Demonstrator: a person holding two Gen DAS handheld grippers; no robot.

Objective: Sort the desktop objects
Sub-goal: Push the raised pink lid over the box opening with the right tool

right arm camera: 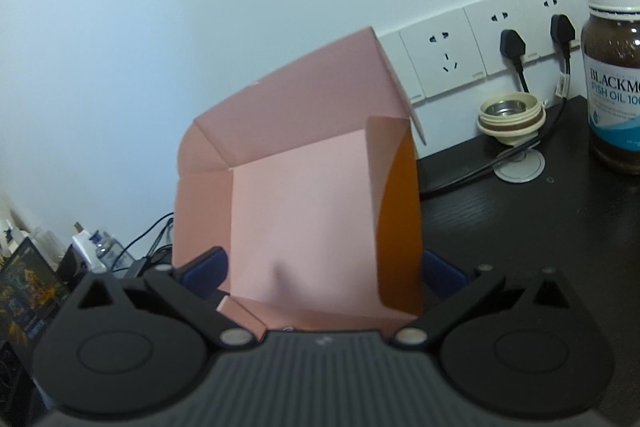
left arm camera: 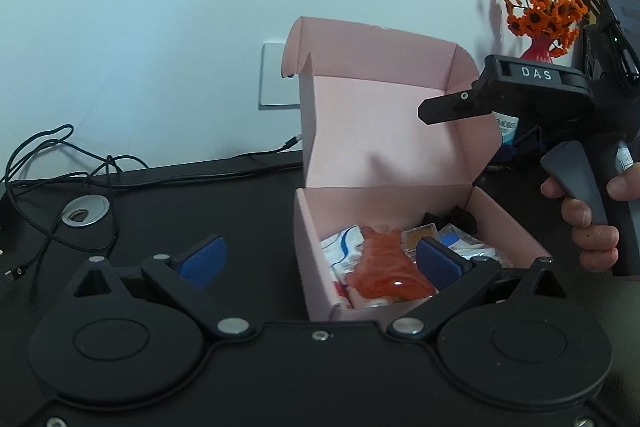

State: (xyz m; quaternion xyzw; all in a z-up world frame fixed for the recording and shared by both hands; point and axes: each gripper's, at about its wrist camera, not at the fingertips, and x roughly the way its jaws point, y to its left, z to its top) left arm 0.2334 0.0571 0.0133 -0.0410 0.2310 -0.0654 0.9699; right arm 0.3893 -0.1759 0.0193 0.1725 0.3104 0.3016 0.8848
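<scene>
Box (left arm camera: 384,147) on tabletop (left arm camera: 240,211), lid up, items already inside.
Packing looks done; closing step next. Left tool (left arm camera: 320,259) spread, empty, at box front; right tool (right arm camera: 324,271) spread around lid flap (right arm camera: 396,211), must tip lid down.

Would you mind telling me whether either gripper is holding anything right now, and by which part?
Nothing is held: the left gripper and the right gripper are both open near the pink box.
</scene>
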